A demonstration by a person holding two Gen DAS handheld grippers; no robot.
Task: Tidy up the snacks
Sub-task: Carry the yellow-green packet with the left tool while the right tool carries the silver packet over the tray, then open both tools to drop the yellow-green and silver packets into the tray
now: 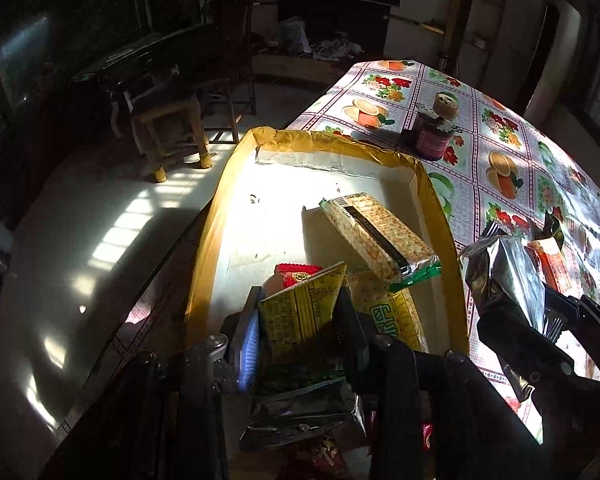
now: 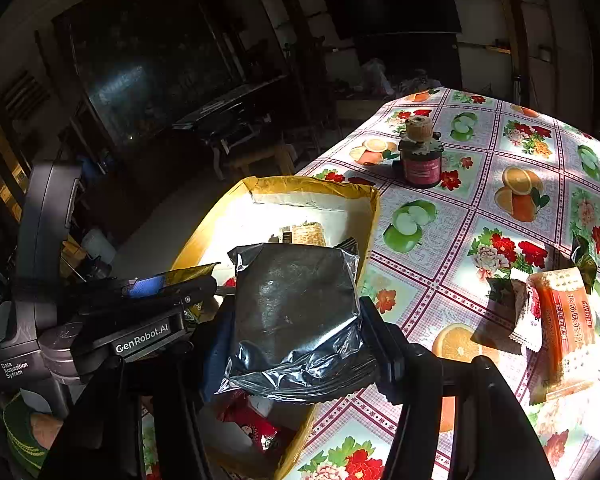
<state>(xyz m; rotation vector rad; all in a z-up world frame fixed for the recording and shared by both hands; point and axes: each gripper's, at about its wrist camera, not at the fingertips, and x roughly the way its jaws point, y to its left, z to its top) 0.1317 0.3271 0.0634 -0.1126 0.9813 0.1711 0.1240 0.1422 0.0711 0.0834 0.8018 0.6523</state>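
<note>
Clamped in my left gripper (image 1: 300, 320), the yellow printed snack packet (image 1: 300, 312) hangs over the yellow-rimmed white cardboard tray (image 1: 236, 184) for release, while my right gripper (image 2: 296, 344) pinches the crinkled silver foil pouch (image 2: 296, 308) beside it.

Table in fruit-and-flower oilcloth (image 2: 480, 208) bearing cardboard box (image 2: 374, 208), dark jar (image 2: 420, 160), orange cracker packet (image 2: 564, 332).

Harsh sunlight glaring off the box floor (image 1: 284, 184) and tablecloth (image 2: 480, 216); deep, hard shadows; dim background; curved fisheye edges.
</note>
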